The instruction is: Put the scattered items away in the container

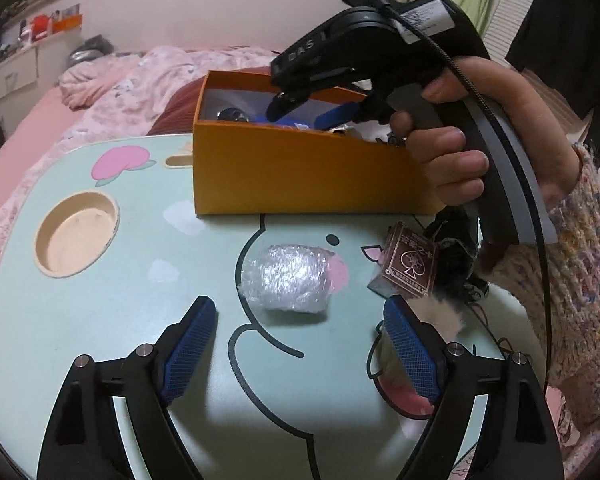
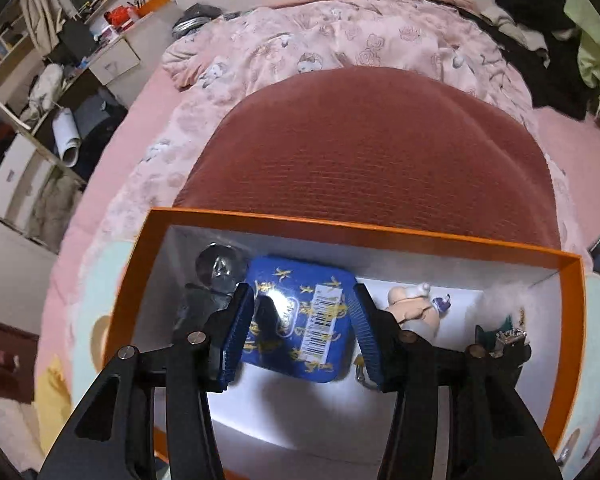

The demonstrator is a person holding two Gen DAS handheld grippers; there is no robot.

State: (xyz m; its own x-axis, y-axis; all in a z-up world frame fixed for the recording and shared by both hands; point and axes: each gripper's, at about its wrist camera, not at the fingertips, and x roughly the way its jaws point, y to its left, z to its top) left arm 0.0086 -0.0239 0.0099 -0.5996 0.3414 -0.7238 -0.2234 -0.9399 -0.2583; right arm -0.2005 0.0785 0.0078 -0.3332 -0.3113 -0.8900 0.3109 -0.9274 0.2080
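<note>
Left wrist view, nearest first: the left gripper (image 1: 300, 308) is held over the mint cartoon table (image 1: 100, 320) with its jaws spread wide and nothing clamped. A bubble-wrap bundle (image 1: 290, 278) is seen just past the fingertips, lying on the table between them. Toward 2 o'clock from the bundle, a small brown card pack (image 1: 410, 264) is leaned against something black and fuzzy (image 1: 456, 256), so those are not tidied yet. A round cup hollow (image 1: 76, 236) is sunk into the table out at 9 o'clock. Further back at 12 o'clock the orange box (image 1: 300, 176) is parked, and the right gripper (image 1: 300, 116) is dipped into it by a hand (image 1: 460, 140) in a knit sleeve.

Right wrist view: the right gripper (image 2: 302, 292) is pointed down into the orange box (image 2: 340, 232), jaws partly apart. A blue tin (image 2: 300, 320) is framed between them, lying in the box; no squeeze can be made out. A glass ball (image 2: 220, 268) is tucked at 10 o'clock and a little figurine (image 2: 412, 304) at 3 o'clock. Beyond the box, a red cushion (image 2: 360, 140) and a pink blanket (image 2: 340, 32) are spread.
</note>
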